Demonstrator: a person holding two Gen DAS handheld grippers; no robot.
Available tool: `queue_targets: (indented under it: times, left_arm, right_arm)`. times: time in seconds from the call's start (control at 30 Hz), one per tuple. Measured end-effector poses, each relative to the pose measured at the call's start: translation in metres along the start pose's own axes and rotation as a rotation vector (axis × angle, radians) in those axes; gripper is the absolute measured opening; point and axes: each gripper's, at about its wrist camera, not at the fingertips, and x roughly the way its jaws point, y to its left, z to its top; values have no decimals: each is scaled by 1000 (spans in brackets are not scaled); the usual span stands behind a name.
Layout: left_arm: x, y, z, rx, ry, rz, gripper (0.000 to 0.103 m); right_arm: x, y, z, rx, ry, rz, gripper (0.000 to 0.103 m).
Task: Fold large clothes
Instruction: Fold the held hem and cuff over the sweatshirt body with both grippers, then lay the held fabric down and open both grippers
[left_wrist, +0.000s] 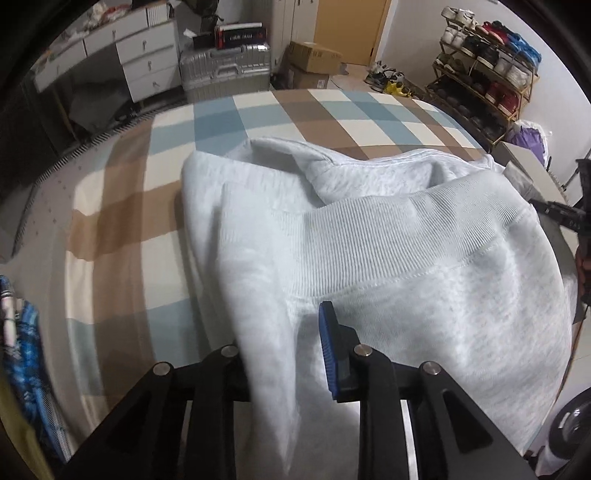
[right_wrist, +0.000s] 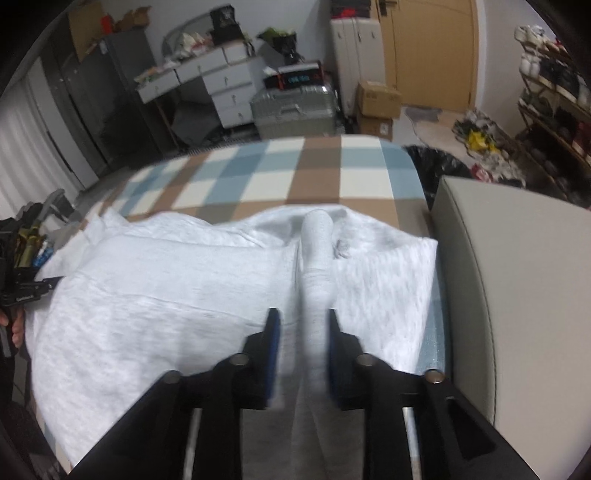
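Garment: a pale grey sweatshirt (left_wrist: 388, 258) lies spread on the checked bed cover (left_wrist: 258, 110), its ribbed hem band (left_wrist: 388, 229) running across the middle of the left wrist view, with more of the body bunched beyond the band, toward the far end of the bed.

Left claw (left_wrist: 280, 343): a raised fold of the sweatshirt passes between its fingers. Only the blue pad (left_wrist: 328, 350) on the right of the fold shows clear of the cloth; the other finger is hidden behind the fold, so whether the pads press cannot be told.

Right claw (right_wrist: 301, 347): jaws parted, with a narrow upright ridge of the sweatshirt (right_wrist: 316, 280) standing in the gap. Space shows on the left of the ridge, so it looks let go rather than pinched, though blur makes this less than certain.

Step in hand: likely laying down a folded edge and letting it go on the near side of the sweatshirt.

Doing it well: let both ridges drop flat before drawing the claws back, pull away straight along the fingers so no pad drags the cloth, keep the hem band level with the bed cover's check lines, then smooth the bunched part beyond the band.

Risk: a pad snagging the fleece would tug the fold askew.

Writing: a dark box (left_wrist: 240, 35) on the suitcase (left_wrist: 225, 70) past the far end of the bed carries pale lettering, too blurred to read. Cardboard boxes (left_wrist: 314, 55) beside it show no legible print.
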Motion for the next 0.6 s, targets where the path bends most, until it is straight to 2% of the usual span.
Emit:
queue_targets:
  times: [0.03, 0.07, 0.1, 0.13, 0.17, 0.2, 0.27, 0.4, 0.47, 0.6]
  left_arm:
    - [2, 1, 0, 1, 0, -27, 19]
    - [2, 3, 1, 2, -3, -49, 18]
    - [1, 6, 0, -6, -10, -65, 8]
    - [-1, 9, -1, -18, -12, -66, 1]
    - [-4, 12, -2, -34, -17, -78, 1]
    - [-10, 15, -3, -51, -25, -92, 1]
    - [-28, 13, -8, -57, -75, -65, 1]
    - [-76, -3, -15, -7, -201, 1, 1]
    - [-91, -12, -13, 23, -246, 34, 1]
    - [-95, -25, 13, 81, -255, 64, 1]
  right_arm:
    - [4, -1, 0, 2, 18, -4, 47]
    - [9, -3, 1, 4, 32, -8, 47]
    - [12, -5, 1, 8, 43, -11, 46]
    - [16, -7, 1, 13, 54, -16, 35]
    - [16, -7, 1, 15, 54, -18, 26]
    - [13, -7, 1, 13, 42, -22, 7]
    - [-2, -4, 1, 0, -11, -15, 7]
    - [-53, 8, -2, -47, -176, -7, 6]
    - [-72, 10, -3, -46, -232, -7, 6]
    - [-104, 9, 4, -34, -353, -30, 5]
